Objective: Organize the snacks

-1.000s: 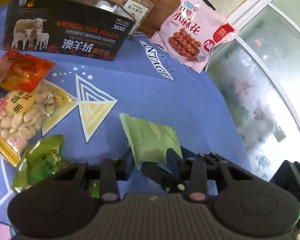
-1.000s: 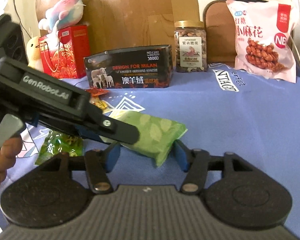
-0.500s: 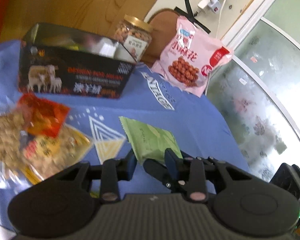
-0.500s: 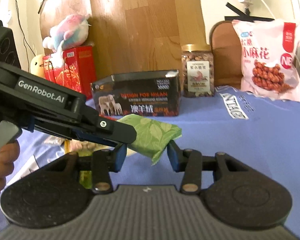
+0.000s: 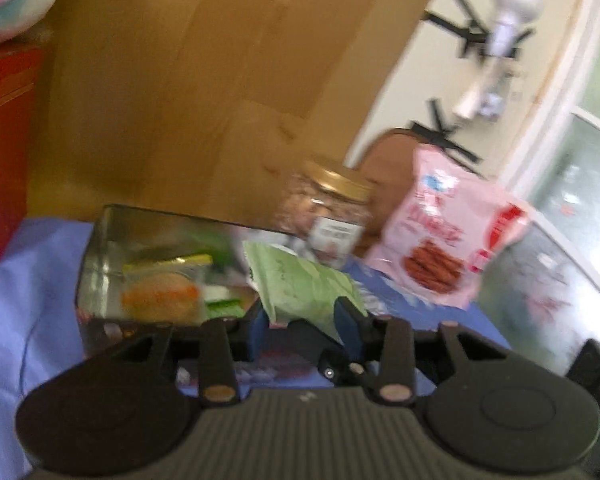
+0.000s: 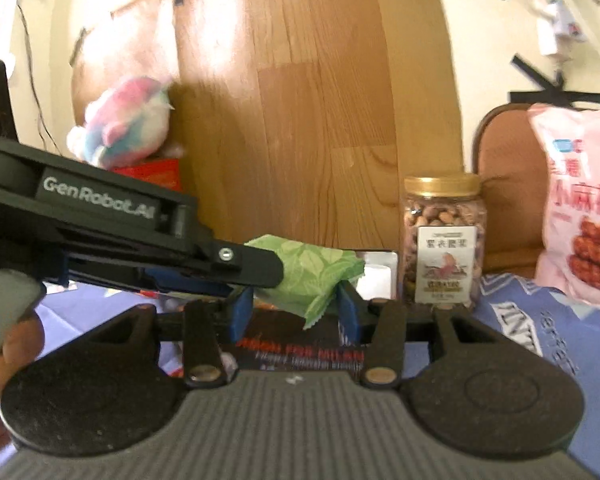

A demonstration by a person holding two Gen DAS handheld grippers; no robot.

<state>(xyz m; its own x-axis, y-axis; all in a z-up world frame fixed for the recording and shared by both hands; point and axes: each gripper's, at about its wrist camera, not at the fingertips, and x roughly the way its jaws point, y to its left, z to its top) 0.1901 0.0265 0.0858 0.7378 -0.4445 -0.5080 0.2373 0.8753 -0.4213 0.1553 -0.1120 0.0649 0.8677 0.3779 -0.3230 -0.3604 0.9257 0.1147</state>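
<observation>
A green leaf-print snack packet (image 5: 300, 284) (image 6: 312, 272) hangs in the air, held from both sides. My left gripper (image 5: 302, 326) has its blue pads against the packet's near end, and its jaws are opening. In the right wrist view that left gripper (image 6: 260, 268) reaches in from the left. My right gripper (image 6: 295, 312) is shut on the packet's other end. Just beyond and below sits the open black tin (image 5: 96, 248) (image 6: 300, 354), with several snack packs inside. The packet hovers near the tin's right end.
A gold-lidded peanut jar (image 5: 332, 216) (image 6: 442, 240) and a pink snack bag (image 5: 448, 248) (image 6: 580, 220) stand behind the tin on the right. At the back left are a red box (image 5: 0, 152) and a plush toy (image 6: 124, 124). Blue cloth (image 5: 20, 300) covers the table.
Both grippers have risen and moved forward with the green packet, from low over the cloth to the tin. The loose snacks on the cloth have dropped out of view.
</observation>
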